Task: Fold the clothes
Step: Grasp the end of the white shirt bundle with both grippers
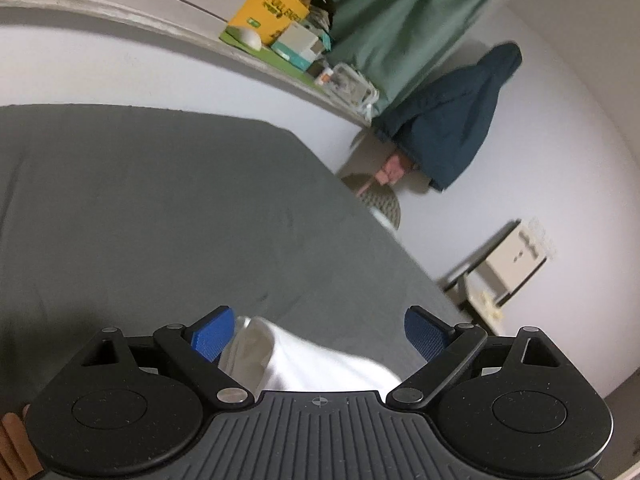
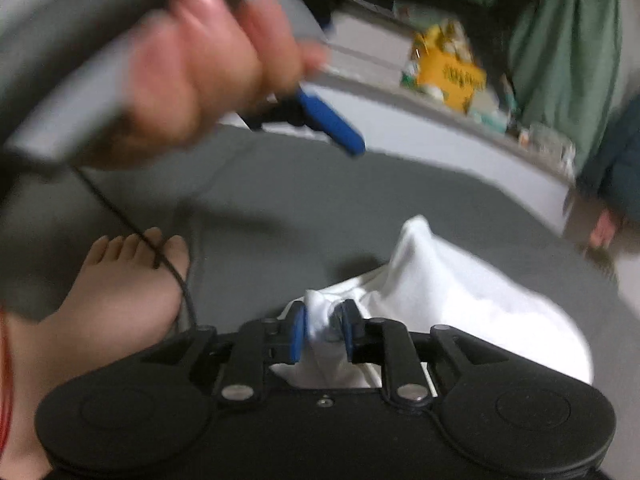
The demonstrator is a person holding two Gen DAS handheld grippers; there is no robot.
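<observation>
Nearest item: your right gripper (image 2: 322,330) is pinching a bunched fold of the white garment (image 2: 440,300) between its blue pads – the cloth is filling the narrow gap. Your left gripper (image 1: 318,334) is standing spread wide, its pads clear of the white garment (image 1: 312,360) lying between and below them; it is gripping nothing.

The garment is lying crumpled on the grey mat (image 1: 140,220), one corner peaked upward in the right wrist view. Beside it, your bare foot (image 2: 120,280) is resting on the mat with a thin black cable (image 2: 120,216) trailing across the toes. Your left hand (image 2: 192,64), blurred, is filling the upper part of that view, wrapped around the grey handle of the other tool.

Further off: a ledge along the white wall is holding a yellow box (image 1: 272,12) reading "FULL" – the rest is unreadable – and small white and teal cartons. Beyond, a green curtain (image 1: 400,12) and a dark blue jacket (image 1: 452,120) are hanging.
</observation>
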